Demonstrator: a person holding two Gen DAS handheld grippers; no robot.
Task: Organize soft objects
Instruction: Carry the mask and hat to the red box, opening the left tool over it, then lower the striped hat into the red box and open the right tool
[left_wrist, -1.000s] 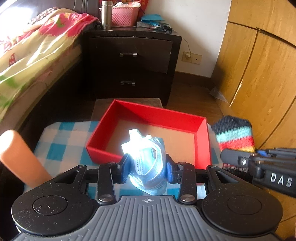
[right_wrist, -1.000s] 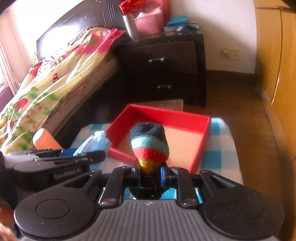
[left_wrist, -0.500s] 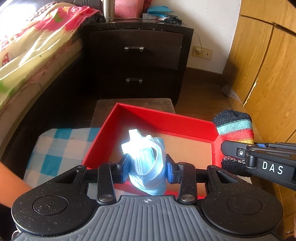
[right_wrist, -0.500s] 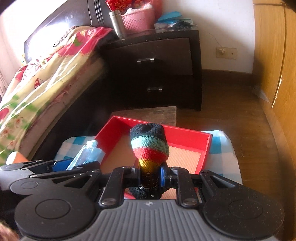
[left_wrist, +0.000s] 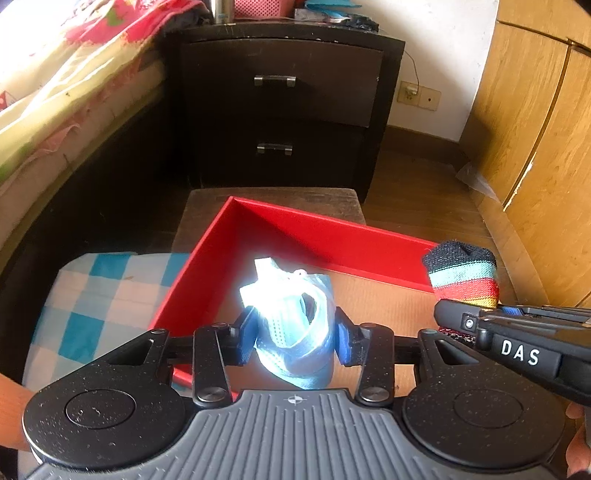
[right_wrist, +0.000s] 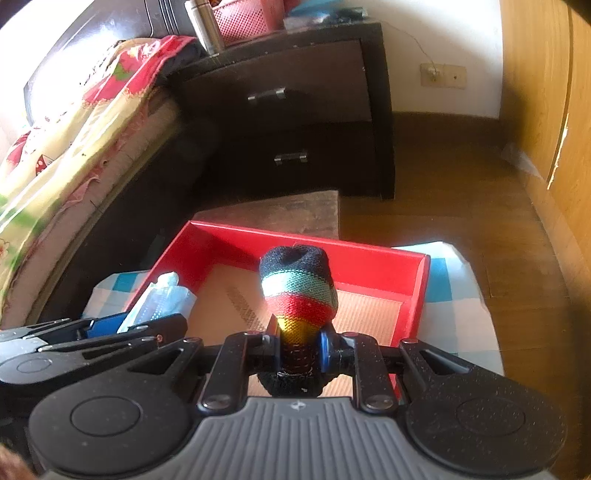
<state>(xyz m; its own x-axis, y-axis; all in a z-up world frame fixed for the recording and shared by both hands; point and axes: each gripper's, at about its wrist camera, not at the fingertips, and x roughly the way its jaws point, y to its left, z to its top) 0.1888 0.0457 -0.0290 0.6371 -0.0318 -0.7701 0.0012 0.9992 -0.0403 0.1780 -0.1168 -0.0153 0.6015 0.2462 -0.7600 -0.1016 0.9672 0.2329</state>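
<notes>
My left gripper (left_wrist: 293, 338) is shut on a crumpled light-blue face mask (left_wrist: 291, 314) and holds it over the near left part of a red tray (left_wrist: 332, 240) with a brown floor. My right gripper (right_wrist: 299, 350) is shut on a rolled striped sock (right_wrist: 297, 284), black, teal, red and yellow, and holds it over the tray (right_wrist: 421, 288). In the left wrist view the sock (left_wrist: 461, 275) and the right gripper (left_wrist: 461, 325) show at the right. In the right wrist view the mask (right_wrist: 159, 299) and the left gripper (right_wrist: 122, 328) show at the left.
The tray rests on a blue-and-white checked cloth (left_wrist: 99, 295) in front of a small brown stool (left_wrist: 273, 199). A dark nightstand (left_wrist: 284, 92) stands behind. A bed with a floral cover (right_wrist: 74, 129) is on the left and a wooden wardrobe (left_wrist: 546, 147) on the right.
Both grippers have moved forward over the red tray, each still holding its item. The tray now fills more of both views and the checked cloth has slid back.
</notes>
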